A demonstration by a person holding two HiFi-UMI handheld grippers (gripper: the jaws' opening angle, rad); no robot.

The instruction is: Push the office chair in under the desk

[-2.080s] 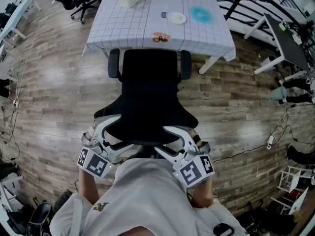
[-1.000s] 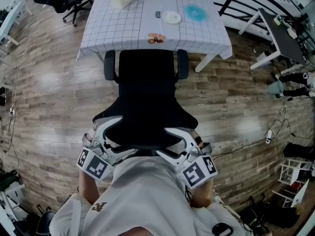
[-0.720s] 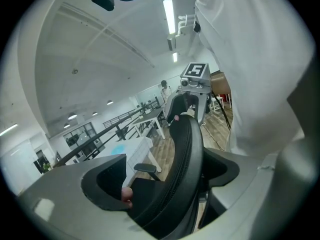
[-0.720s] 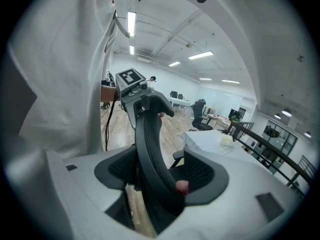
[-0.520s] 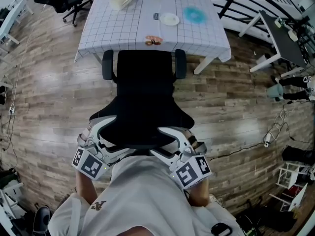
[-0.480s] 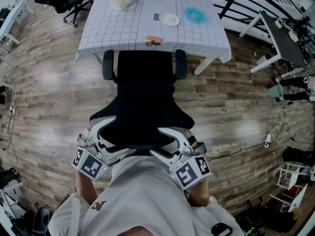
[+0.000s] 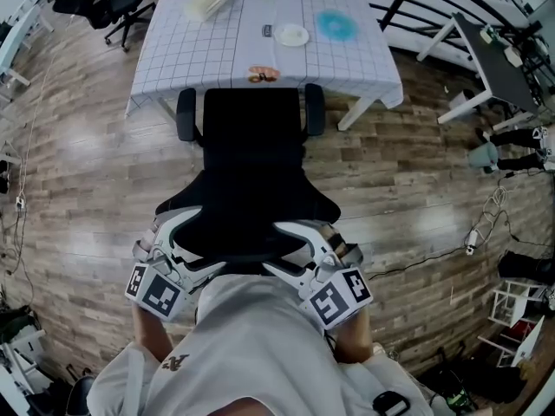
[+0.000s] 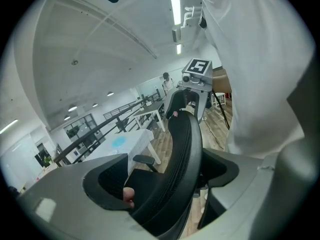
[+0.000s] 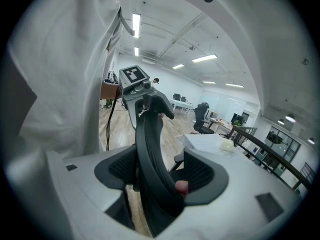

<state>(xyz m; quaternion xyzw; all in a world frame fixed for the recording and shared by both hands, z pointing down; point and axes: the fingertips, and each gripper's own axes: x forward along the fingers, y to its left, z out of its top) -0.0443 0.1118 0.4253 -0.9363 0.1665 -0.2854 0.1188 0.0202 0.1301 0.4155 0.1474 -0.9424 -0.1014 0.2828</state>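
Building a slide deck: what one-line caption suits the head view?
Overhead: left claw and right claw clamp the office chair by its backrest, facing the checked-cloth desk.

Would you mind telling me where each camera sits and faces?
Head view: on the person's head, facing steeply down at office chair and desk; shirt, left claw, right claw show.
Left gripper view: on the left claw, facing rightward along the chair's back; shirt shows.
Right gripper view: mirrored, facing leftward; shirt shows.
Shared: each gripper view sees the opposite claw.

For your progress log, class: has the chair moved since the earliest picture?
Yes, slightly forward: the gap between the chair and the desk's near edge has shrunk.
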